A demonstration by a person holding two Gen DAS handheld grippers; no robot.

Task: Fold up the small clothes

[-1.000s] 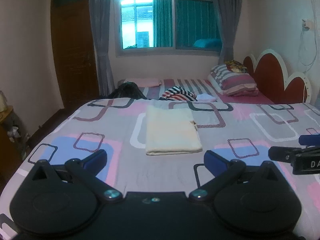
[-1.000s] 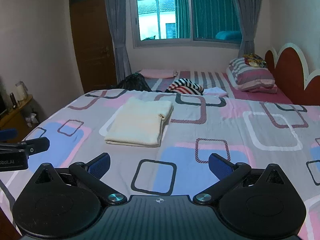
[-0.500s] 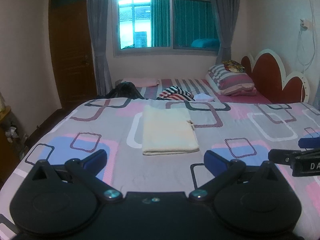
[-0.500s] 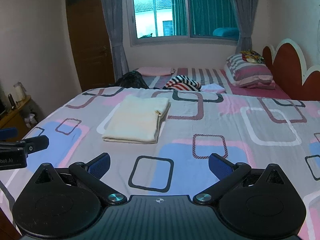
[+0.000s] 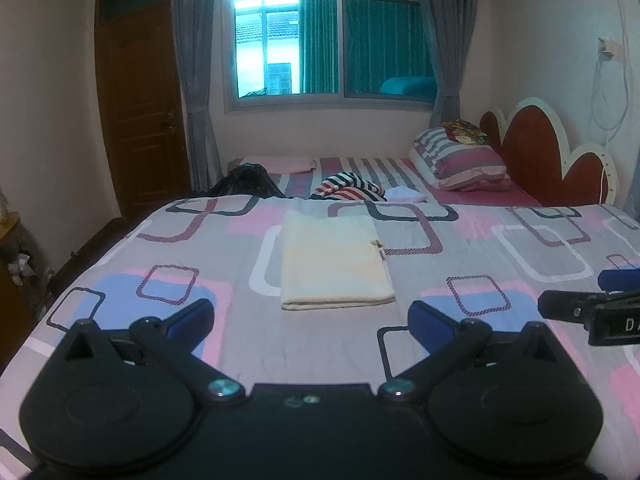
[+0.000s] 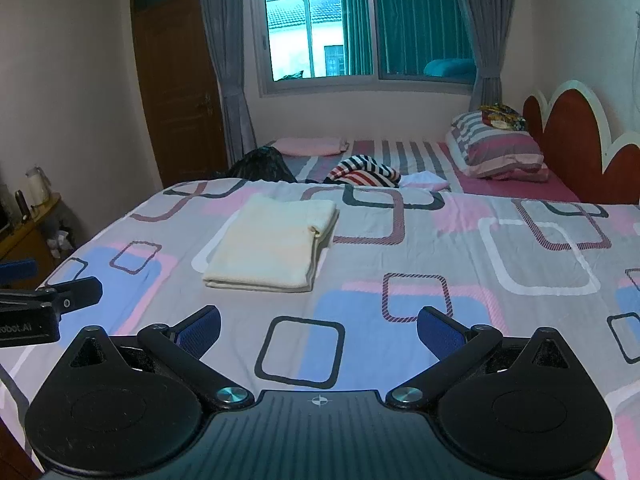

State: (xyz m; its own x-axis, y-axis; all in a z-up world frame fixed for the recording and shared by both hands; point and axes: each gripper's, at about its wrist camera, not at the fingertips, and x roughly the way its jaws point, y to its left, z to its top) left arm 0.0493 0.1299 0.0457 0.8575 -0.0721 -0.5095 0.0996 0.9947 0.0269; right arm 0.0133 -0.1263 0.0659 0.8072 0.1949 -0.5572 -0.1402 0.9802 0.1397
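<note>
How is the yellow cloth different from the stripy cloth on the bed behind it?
The cream-yellow cloth is one plain colour; the striped cloth has red, white and dark stripes. The cream-yellow cloth lies flat, folded into a neat rectangle; the striped cloth sits in a bunched heap. The cream-yellow cloth rests on the patterned bedspread near the grippers; the striped cloth is farther back. No gripper touches either one.
</note>
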